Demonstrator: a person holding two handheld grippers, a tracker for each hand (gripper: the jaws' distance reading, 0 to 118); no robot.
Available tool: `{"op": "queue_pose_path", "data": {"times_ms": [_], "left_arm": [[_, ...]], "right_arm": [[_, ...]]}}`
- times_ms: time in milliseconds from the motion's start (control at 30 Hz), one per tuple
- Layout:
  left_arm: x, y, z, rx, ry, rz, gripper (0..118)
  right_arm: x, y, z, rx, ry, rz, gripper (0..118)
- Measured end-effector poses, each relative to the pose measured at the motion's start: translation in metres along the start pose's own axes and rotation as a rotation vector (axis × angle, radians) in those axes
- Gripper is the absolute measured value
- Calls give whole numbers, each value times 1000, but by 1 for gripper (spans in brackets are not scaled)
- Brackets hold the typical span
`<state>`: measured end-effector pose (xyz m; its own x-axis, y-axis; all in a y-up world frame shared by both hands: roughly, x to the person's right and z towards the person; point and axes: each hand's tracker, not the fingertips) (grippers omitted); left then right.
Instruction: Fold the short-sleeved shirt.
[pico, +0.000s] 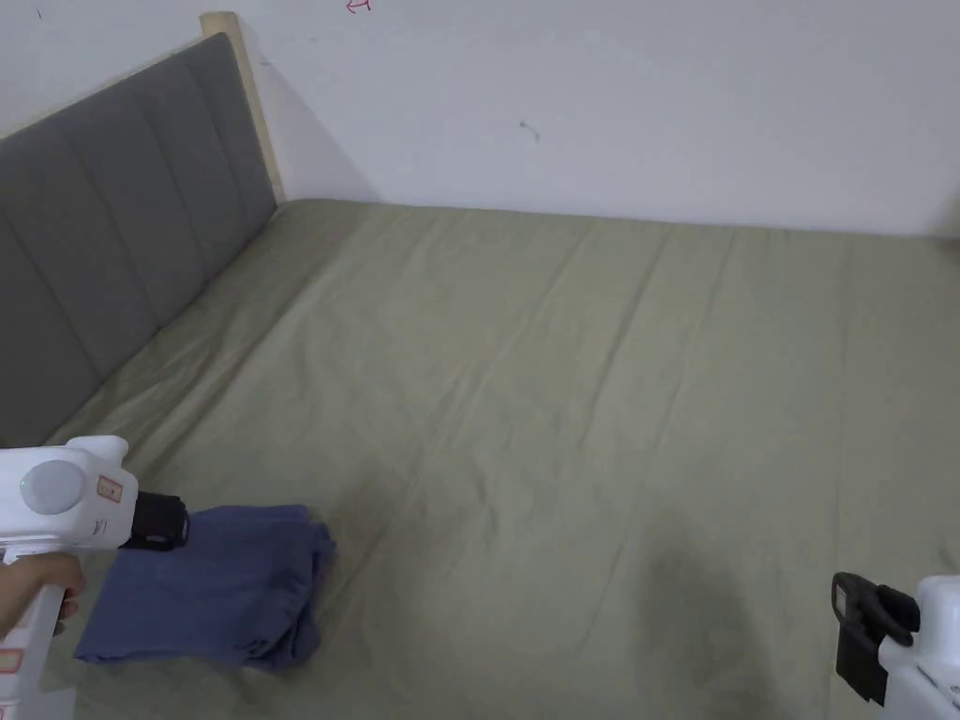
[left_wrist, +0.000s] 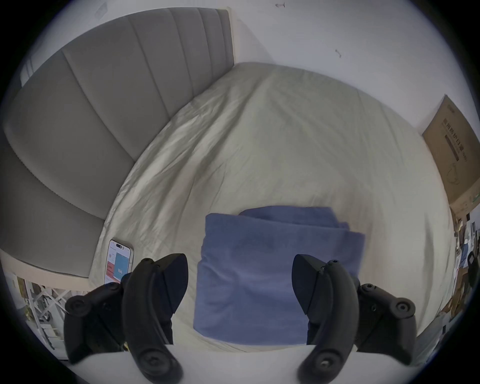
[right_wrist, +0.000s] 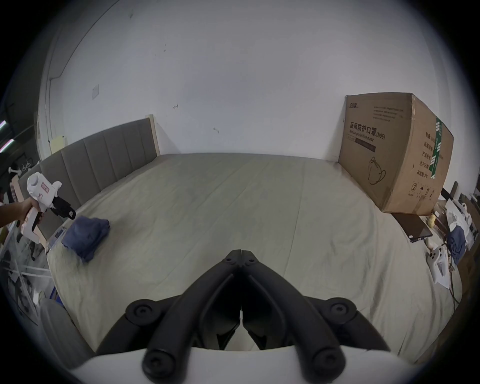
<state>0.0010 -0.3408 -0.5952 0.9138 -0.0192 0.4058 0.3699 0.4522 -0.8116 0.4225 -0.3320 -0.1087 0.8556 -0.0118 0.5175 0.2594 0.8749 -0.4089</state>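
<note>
a soft blue cotton short-sleeved shirt (pico: 211, 586), folded into a thick, roughly rectangular bundle with rounded layered edges, lies at the lower left of the head view on a wrinkled pale olive-green bed sheet (pico: 562, 394). long shallow creases run across the sheet toward a white wall. a grey padded headboard (pico: 103, 244) with vertical stitched panels and a light wooden edge fills the upper left.

the left gripper (left_wrist: 240, 283), white plastic body with black curved jaws, hovers just above the near edge of the bundle; in the left gripper view its jaws stand wide apart with the shirt showing between them, touching nothing. a hand (pico: 33, 586) grips its handle at the left edge of the head view.

the right gripper (right_wrist: 241, 256) sits low in the right gripper view, its black jaws pressed together tip to tip over bare sheet, well apart from the shirt.

a smartphone (left_wrist: 118, 262) with a lit screen lies on the sheet near the headboard. a large brown cardboard box (right_wrist: 394, 158) stands at the right of the right gripper view.
</note>
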Motion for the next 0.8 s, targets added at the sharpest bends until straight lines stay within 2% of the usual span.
{"op": "queue_pose_path", "data": {"times_ms": [267,600,800], "left_arm": [[30,-4,85,186,-67,28,85],[115,-33,251,686,-139,3,85],[179,-70,304,906,-142,-77,85]], "right_arm": [[14,31,37,117,-3,-20,0],[32,88,110,306,-101,1,0],[45,105,146,381,-160,34,0]]}}
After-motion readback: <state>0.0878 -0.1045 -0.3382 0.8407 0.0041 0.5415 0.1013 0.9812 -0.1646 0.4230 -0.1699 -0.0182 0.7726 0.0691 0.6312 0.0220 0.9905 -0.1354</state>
